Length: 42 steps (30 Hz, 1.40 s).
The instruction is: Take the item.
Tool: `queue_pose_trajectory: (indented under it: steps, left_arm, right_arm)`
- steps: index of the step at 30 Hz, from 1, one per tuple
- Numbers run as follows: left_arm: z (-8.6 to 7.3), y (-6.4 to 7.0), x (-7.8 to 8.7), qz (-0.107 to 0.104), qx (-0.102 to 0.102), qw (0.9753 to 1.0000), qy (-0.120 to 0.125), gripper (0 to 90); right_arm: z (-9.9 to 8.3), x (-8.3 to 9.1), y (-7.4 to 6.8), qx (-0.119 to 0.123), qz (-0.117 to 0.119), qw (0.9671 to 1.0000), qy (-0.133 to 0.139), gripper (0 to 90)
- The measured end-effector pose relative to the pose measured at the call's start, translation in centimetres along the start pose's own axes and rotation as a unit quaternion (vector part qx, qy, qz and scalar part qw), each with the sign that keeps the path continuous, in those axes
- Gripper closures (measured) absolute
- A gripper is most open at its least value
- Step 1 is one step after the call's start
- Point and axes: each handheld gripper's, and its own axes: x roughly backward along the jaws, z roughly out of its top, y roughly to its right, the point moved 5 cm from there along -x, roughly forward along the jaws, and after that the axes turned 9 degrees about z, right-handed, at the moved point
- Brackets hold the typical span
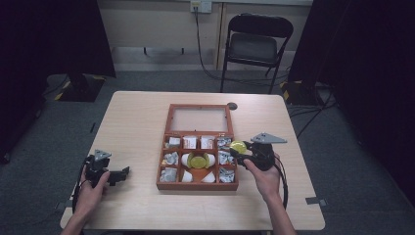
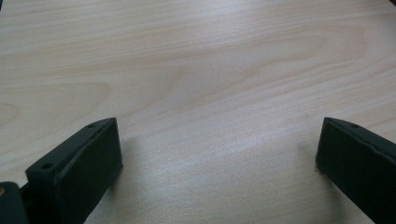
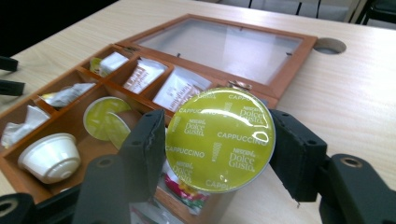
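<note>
An open wooden box (image 1: 197, 186) with compartments sits mid-table, its glass lid (image 1: 199, 119) laid flat behind it. My right gripper (image 1: 238, 148) hovers at the box's right edge, shut on a yellow-green coffee capsule (image 3: 219, 140) with its foil lid facing the camera. More capsules (image 3: 103, 119) and a white capsule (image 3: 50, 155) lie in the middle compartments. My left gripper (image 1: 123, 173) rests low over bare table left of the box, open with nothing between its fingers (image 2: 79, 168).
Sachets (image 3: 180, 88) and wrapped packets (image 1: 171, 159) fill the box's outer compartments. A cable hole (image 1: 232, 105) sits in the table behind the lid. A folding chair (image 1: 254, 46) stands beyond the far edge. Bare table (image 2: 201, 70) lies around the left gripper.
</note>
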Motion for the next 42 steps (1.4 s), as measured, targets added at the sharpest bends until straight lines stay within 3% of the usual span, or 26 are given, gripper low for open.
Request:
queue_pose_trajectory:
  steps: [12,29,42]
  left_arm:
    - [0.0,0.0,0.0,0.0,0.0,1.0,0.0,0.0]
    - [0.0,0.0,0.0,0.0,0.0,1.0,0.0,0.0]
    - [0.0,0.0,0.0,0.0,0.0,1.0,0.0,0.0]
  right_arm:
    - [-1.0,0.3,1.9,-0.016,-0.02,0.9996,-0.006,39.9]
    - [-3.4,-0.7,5.0,-0.048,-0.047,0.9969,-0.042,39.9]
    - [-4.8,-2.0,5.6,-0.056,-0.052,0.994,-0.078,39.8]
